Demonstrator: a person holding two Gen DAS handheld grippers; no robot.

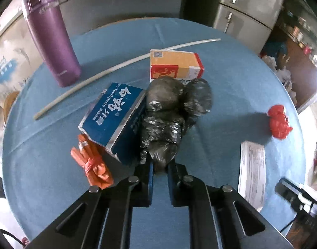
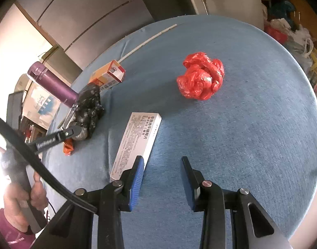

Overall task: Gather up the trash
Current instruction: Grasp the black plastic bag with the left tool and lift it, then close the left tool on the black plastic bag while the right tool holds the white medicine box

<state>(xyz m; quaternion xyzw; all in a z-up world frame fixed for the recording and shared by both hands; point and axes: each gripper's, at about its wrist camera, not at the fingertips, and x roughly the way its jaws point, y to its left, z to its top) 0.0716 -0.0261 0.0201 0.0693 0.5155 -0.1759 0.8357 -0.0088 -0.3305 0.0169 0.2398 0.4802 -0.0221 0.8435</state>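
Note:
A crumpled black plastic bag (image 1: 168,112) lies mid-table between a blue toothpaste box (image 1: 114,114) and an orange-and-yellow box (image 1: 175,64). My left gripper (image 1: 159,166) is shut on the bag's near end, and the right wrist view shows the same grip (image 2: 77,131) on the bag (image 2: 90,105). A knotted orange bag (image 1: 92,164) lies left of the fingers. My right gripper (image 2: 162,160) stands open over bare cloth, its left finger beside the near end of a flat white printed box (image 2: 135,143). A red crumpled bag (image 2: 201,78) sits farther ahead.
The round table (image 1: 231,83) has a blue cloth. A purple bottle (image 1: 52,41) stands at the far left and a long white stick (image 1: 117,66) lies behind the boxes. Grey cabinets stand beyond the table. A person's hand (image 2: 36,191) holds the left gripper's handle.

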